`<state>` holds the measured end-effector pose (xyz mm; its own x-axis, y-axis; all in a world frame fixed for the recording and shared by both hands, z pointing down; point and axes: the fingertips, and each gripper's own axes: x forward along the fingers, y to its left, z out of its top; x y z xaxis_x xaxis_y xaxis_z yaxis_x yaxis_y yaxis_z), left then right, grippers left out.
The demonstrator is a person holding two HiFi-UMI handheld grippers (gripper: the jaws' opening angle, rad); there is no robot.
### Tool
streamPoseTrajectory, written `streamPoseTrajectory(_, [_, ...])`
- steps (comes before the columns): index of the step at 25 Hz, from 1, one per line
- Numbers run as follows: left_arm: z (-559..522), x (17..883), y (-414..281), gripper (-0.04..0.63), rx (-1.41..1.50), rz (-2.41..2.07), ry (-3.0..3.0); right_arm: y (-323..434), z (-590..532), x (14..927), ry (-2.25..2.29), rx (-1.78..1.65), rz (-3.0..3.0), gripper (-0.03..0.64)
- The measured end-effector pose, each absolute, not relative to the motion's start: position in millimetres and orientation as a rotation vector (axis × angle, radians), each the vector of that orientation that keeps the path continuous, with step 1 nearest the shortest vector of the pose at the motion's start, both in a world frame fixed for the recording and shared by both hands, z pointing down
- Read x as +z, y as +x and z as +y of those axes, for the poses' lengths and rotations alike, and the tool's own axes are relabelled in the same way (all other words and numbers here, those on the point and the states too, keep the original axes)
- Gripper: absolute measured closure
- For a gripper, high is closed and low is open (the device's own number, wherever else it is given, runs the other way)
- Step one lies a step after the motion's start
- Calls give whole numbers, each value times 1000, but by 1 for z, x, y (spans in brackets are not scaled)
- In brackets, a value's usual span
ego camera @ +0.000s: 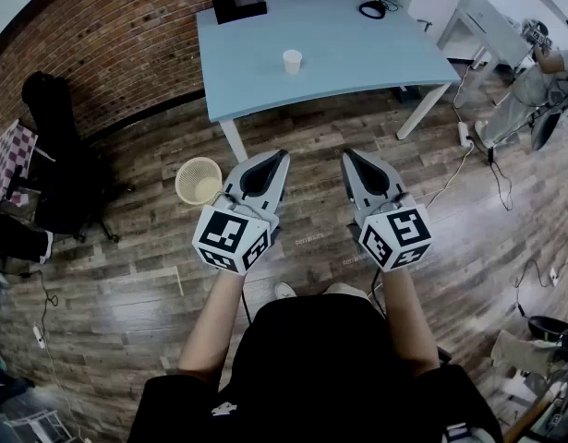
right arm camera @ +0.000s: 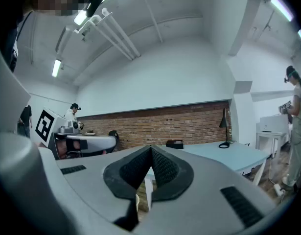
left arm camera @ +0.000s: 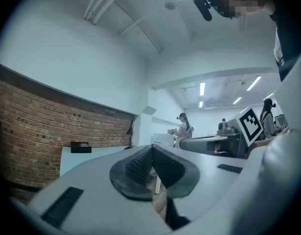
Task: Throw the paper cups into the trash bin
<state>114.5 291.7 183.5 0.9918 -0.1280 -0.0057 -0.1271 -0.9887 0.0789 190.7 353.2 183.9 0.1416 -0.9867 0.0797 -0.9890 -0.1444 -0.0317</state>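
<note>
White paper cup (ego camera: 292, 60) near the pale blue desk (ego camera: 376, 53) middle; cream mesh trash bin (ego camera: 199, 180) off its front-left corner; left gripper (ego camera: 283, 154), right gripper (ego camera: 346, 154) closed, empty

The head view looks steeply down from above the person. It is close over the left gripper (ego camera: 282, 155) and the right gripper (ego camera: 346, 155), and it faces the blue table (ego camera: 357, 63) with the brick wall (ego camera: 126, 35) behind it. The left gripper view sits right behind its own jaws and looks level along them from low down, toward that same wall and table. The right gripper shows at its right side. The right gripper view looks the same way, with the left gripper at its left side. All three views share the table, the wall, the black box (ego camera: 239, 5) at the table's far left corner and the desk lamp (ego camera: 374, 7) at its far edge.
</note>
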Motion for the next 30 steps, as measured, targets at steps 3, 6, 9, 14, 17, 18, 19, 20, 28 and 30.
streamPoseTrajectory(3, [295,183,108,592,-31,-192,3049,183,357,182,2369,118,-2067,613])
streamPoseTrajectory(6, [296,184,104,592,-33,-182,3052,176,358,178,2375,100,-2096,612])
streamPoseTrajectory(9, [293,186,101,592,-38,-180,3048,172,354,180,2360,101,-2084,614])
streamPoseTrajectory(14, [286,193,97,592,-24,-191,3030,167,347,181,2337,86,-2122,612])
streamPoseTrajectory(17, [278,198,97,592,-8,-234,3052,167,339,181,2324,80,-2139,613])
streamPoseTrajectory(18, [276,200,98,592,-8,-241,3049,169,337,182,2319,82,-2141,613])
streamPoseTrajectory(19, [274,201,100,592,-7,-245,3044,172,334,183,2317,85,-2141,613])
streamPoseTrajectory(20, [272,202,103,592,-3,-246,3041,175,331,184,2316,88,-2141,612])
streamPoseTrajectory(28, [240,204,135,592,9,-287,3019,217,296,183,2302,85,-2166,612])
streamPoseTrajectory(30, [231,199,144,592,-19,-328,3017,226,288,182,2267,43,-2159,614])
